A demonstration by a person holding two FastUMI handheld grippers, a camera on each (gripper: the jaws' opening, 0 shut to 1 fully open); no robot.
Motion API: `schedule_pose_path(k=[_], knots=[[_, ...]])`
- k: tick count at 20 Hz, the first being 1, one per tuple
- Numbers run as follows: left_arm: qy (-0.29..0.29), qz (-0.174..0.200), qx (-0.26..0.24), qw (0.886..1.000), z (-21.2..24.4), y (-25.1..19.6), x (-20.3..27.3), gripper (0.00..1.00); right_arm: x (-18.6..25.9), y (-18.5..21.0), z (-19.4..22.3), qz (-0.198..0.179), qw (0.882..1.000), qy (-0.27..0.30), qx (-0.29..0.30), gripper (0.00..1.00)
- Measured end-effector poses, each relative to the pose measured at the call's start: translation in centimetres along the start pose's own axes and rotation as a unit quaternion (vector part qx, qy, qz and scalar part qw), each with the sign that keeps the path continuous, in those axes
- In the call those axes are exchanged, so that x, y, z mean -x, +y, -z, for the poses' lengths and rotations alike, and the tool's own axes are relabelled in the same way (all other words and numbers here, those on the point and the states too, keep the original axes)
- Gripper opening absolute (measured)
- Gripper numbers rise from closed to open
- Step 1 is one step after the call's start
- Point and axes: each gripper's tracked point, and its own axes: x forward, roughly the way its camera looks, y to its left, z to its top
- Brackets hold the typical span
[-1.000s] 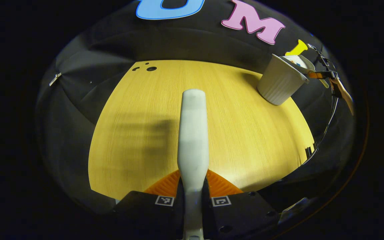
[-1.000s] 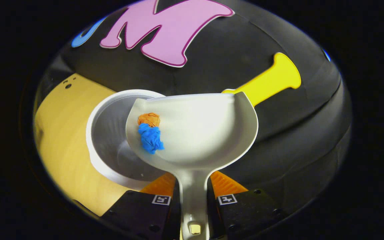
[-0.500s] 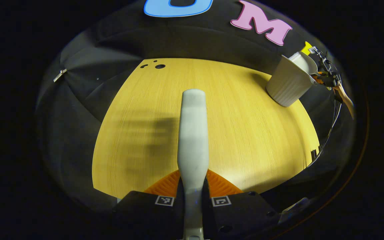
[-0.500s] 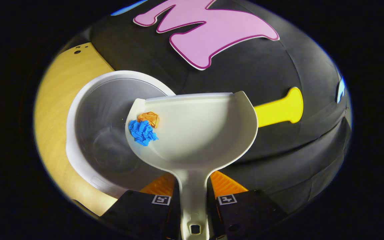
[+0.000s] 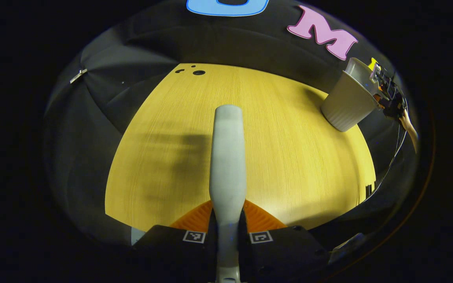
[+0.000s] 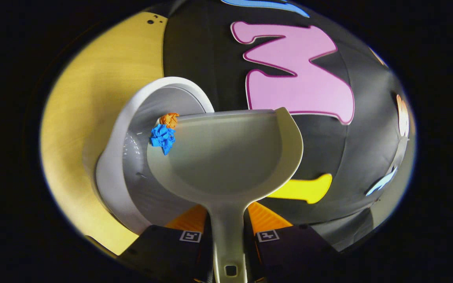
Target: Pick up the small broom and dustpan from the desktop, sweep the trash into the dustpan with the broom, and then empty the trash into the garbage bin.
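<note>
My right gripper (image 6: 226, 222) is shut on the handle of the pale dustpan (image 6: 226, 157), which is tipped sideways over the white garbage bin (image 6: 148, 157). A blue paper ball (image 6: 162, 137) and an orange paper ball (image 6: 169, 119) sit at the pan's front left corner, at its lip above the bin's mouth. My left gripper (image 5: 227, 220) is shut on the broom (image 5: 228, 157); its pale handle points out over the wooden desktop (image 5: 289, 149). In the left gripper view the ribbed bin (image 5: 348, 102) stands at the far right of the desk, with the other gripper (image 5: 387, 92) beside its rim.
The desk's far edge meets the black cloth wall. Small dark holes (image 5: 198, 72) mark the desktop's far left corner. A cable (image 5: 391, 157) hangs past the desk's right edge.
The dustpan has rolled further sideways over the bin, and both paper balls have slid to its front left lip. The left gripper with the broom has shifted slightly; the bin sits further right in its view.
</note>
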Motion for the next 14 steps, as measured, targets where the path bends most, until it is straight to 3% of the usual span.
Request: schedule_pose_path(k=[1,2,4,5,7,8,11,12,13,14], knots=[[0.0,0.0,0.0,1.0,0.0,-0.1,0.0,0.24,0.2,0.2,-0.1,0.0,1.0,0.0,0.003,0.41],[0.0,0.0,-0.002,1.0,0.0,-0.2,0.0,0.27,0.4,0.3,0.0,-0.002,1.0,0.007,0.006,0.36],[0.0,-0.005,-0.007,1.0,0.0,0.0,-0.1,0.26,0.3,0.0,-0.5,0.005,1.0,0.011,0.021,0.41],[0.0,-0.007,-0.006,1.0,-0.1,0.1,0.0,0.26,0.3,0.0,-0.5,0.008,1.0,0.009,0.029,0.36],[-0.002,-0.007,-0.005,1.0,-0.1,0.1,0.1,0.26,0.3,0.0,-0.4,0.007,0.999,0.005,0.038,0.4],[-0.001,-0.009,-0.005,1.0,0.1,0.1,0.2,0.26,0.2,-0.1,-0.2,0.005,0.999,0.005,0.041,0.36],[0.002,-0.011,-0.006,1.0,0.3,0.4,0.4,0.28,-0.2,-0.4,0.6,0.003,0.999,0.003,0.054,0.4],[0.003,-0.011,-0.006,1.0,0.3,0.4,0.4,0.28,-0.1,-0.7,0.8,0.006,0.998,0.0,0.064,0.36],[0.002,-0.011,-0.006,1.0,0.4,0.4,0.5,0.27,0.0,-0.7,0.9,0.007,0.997,-0.006,0.071,0.41],[0.002,-0.012,-0.005,1.0,0.4,0.4,0.4,0.26,0.2,-1.2,1.3,0.01,0.998,-0.009,0.069,0.36]])
